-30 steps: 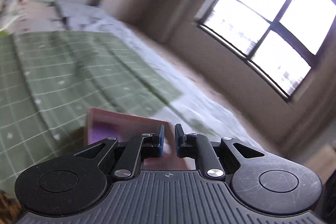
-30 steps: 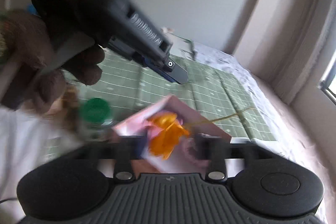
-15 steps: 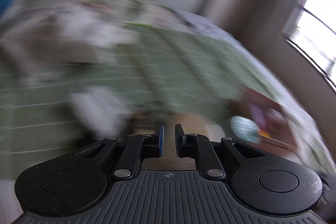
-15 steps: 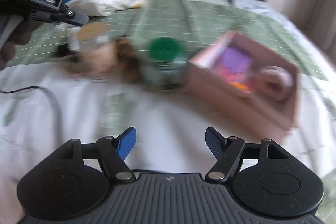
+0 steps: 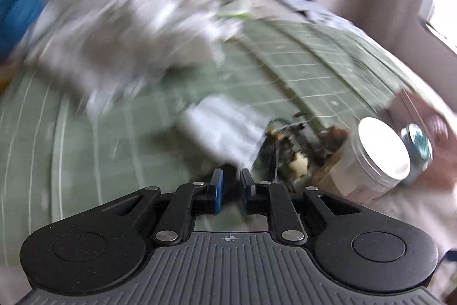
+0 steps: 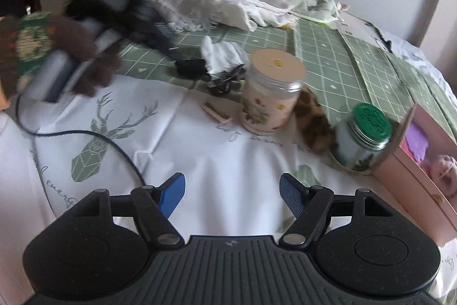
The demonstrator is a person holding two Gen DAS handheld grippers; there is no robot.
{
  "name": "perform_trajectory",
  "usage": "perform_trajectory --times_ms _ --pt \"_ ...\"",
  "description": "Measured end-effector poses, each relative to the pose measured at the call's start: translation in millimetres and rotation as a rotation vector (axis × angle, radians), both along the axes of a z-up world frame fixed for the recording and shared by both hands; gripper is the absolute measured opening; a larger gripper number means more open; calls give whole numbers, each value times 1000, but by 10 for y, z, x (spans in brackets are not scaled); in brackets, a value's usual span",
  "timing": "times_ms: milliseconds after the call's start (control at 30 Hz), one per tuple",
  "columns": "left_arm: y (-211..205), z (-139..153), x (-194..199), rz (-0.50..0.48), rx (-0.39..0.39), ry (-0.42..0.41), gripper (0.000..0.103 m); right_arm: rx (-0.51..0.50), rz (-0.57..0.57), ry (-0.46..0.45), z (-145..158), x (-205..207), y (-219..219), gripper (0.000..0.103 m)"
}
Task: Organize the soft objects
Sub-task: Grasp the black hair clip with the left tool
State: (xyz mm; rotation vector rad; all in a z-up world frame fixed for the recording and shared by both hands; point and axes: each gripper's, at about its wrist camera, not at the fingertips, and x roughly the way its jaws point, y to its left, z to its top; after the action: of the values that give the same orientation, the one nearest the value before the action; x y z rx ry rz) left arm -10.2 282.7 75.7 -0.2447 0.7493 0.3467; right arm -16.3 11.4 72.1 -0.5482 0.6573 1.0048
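On the bed, the right gripper (image 6: 232,197) hovers with its blue pads spread wide and empty above the white deer-print sheet (image 6: 120,133), facing a pink lidded jar (image 6: 271,93), a green-capped glass jar (image 6: 362,139) and a brown furry soft item (image 6: 312,122) lying between them. At the right edge stands the pink box (image 6: 400,170), with purple and pink soft pieces inside, while the left gripper (image 5: 230,192), its fingers nearly together with nothing between them, points at a crumpled white cloth (image 5: 225,130) on the green checked blanket (image 5: 300,70); that view is heavily blurred
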Motion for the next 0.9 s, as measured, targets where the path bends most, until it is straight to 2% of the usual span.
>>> perform_trajectory --times_ms 67,167,200,267,300,333,400,467,533,633,767,833,900 --pt "-11 -2 136 -112 80 44 17 -9 8 9 -20 -38 19 73" --pt "-100 -81 239 -225 268 149 18 -34 25 14 -79 -89 -5 73" --pt "-103 -142 289 -262 286 197 18 -44 30 11 -103 -86 -8 73" --pt "-103 -234 327 -315 245 246 20 -59 39 13 -154 -120 -39 73" --pt "-116 -243 333 -331 244 244 29 -64 40 18 -179 -126 -57 73" --pt "-119 -252 339 -338 233 251 33 -70 40 23 -203 -131 -76 73" --pt "-112 -270 319 -352 174 250 50 -80 39 32 -252 -125 -87 73" --pt "-126 -321 309 -387 174 242 57 -86 42 40 -288 -127 -106 73" --pt "-157 -338 275 -393 218 241 57 -89 46 40 -311 -139 -119 73" --pt "-85 -339 277 -293 249 215 52 -86 47 32 -321 -143 -126 73" --pt "47 -425 313 -226 149 227 52 -76 29 43 -325 -70 -78 73" --pt "78 -458 300 -194 124 200 53 -63 10 49 -313 -23 -39 73" --pt "159 -447 247 -131 52 151 51 -40 -10 64 -272 36 14 73"
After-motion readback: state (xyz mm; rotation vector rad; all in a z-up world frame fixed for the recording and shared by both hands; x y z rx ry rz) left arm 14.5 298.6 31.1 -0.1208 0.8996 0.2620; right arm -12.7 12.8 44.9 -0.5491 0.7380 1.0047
